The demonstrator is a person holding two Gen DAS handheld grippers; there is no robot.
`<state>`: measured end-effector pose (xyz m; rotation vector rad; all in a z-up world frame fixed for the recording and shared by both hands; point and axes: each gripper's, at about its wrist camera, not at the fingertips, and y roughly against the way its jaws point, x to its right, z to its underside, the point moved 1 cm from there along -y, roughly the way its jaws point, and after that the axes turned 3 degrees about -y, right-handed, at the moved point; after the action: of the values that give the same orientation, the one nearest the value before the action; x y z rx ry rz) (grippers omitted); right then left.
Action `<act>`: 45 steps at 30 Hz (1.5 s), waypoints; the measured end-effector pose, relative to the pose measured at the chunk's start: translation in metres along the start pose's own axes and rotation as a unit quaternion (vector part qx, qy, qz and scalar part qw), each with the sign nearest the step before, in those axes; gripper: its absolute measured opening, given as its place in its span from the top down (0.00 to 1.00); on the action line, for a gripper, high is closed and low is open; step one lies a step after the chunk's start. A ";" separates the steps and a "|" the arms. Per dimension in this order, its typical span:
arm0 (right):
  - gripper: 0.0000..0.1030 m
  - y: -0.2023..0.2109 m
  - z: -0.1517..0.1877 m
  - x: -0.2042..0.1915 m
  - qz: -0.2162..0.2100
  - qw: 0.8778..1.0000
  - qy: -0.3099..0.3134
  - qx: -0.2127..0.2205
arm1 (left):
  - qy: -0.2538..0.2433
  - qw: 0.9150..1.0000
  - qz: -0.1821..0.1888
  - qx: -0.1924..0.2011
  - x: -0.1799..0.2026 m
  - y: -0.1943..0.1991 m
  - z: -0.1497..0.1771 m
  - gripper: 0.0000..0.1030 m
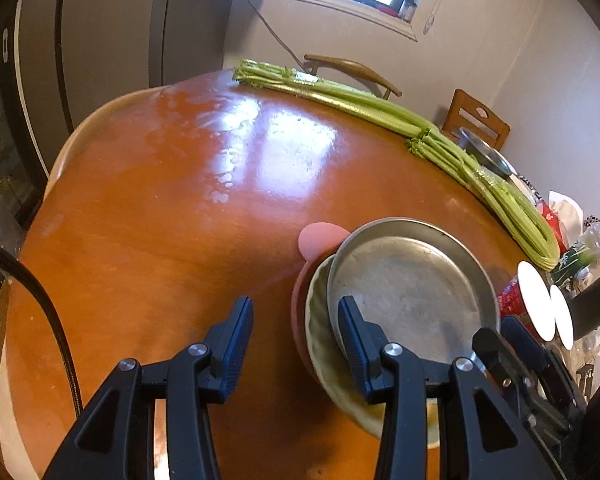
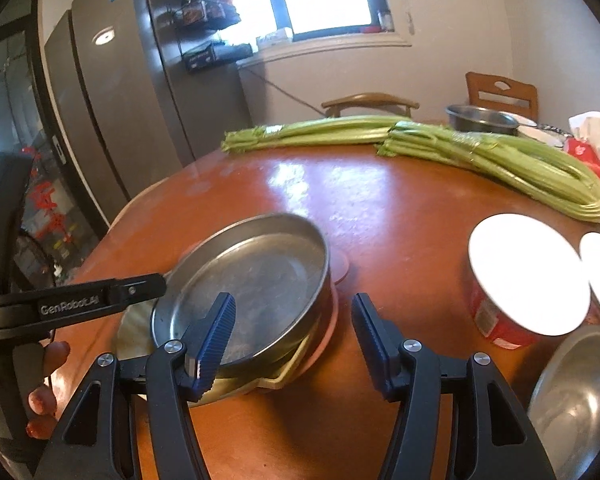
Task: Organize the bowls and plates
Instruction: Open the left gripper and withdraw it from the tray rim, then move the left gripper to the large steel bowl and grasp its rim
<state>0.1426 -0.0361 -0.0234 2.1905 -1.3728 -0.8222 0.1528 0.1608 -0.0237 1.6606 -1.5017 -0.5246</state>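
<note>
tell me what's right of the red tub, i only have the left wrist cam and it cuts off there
Observer: An empty steel bowl sits on the table just right of the red tub, at the near edge of the right wrist view.
Operator: is the right claw gripping the steel pan
Observer: No. The right claw is open: one finger is over the inside of the steel pan, the other is outside its wall, and neither pad presses on it.
Operator: who's on the left claw
Observer: A person's hand is wrapped around its handle, left of the stack.
</note>
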 end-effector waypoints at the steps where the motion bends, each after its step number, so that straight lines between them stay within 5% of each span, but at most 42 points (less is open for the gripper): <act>1: 0.40 0.003 0.000 0.000 0.000 1.000 0.000 0.002 | -0.003 1.000 0.001 0.003 0.001 0.004 0.001 0.57; 24: 0.39 0.106 0.012 0.047 0.029 0.998 -0.009 0.053 | -0.082 0.996 0.017 0.044 0.094 0.064 0.032 0.53; 45: 0.39 0.164 0.021 0.143 0.104 0.990 -0.066 0.068 | -0.169 0.982 0.076 0.022 0.206 0.055 0.051 0.53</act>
<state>0.0692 -0.2356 0.0276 2.0764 -1.7350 -0.8284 0.1217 -0.0484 0.0343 1.5277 -1.8803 -0.7208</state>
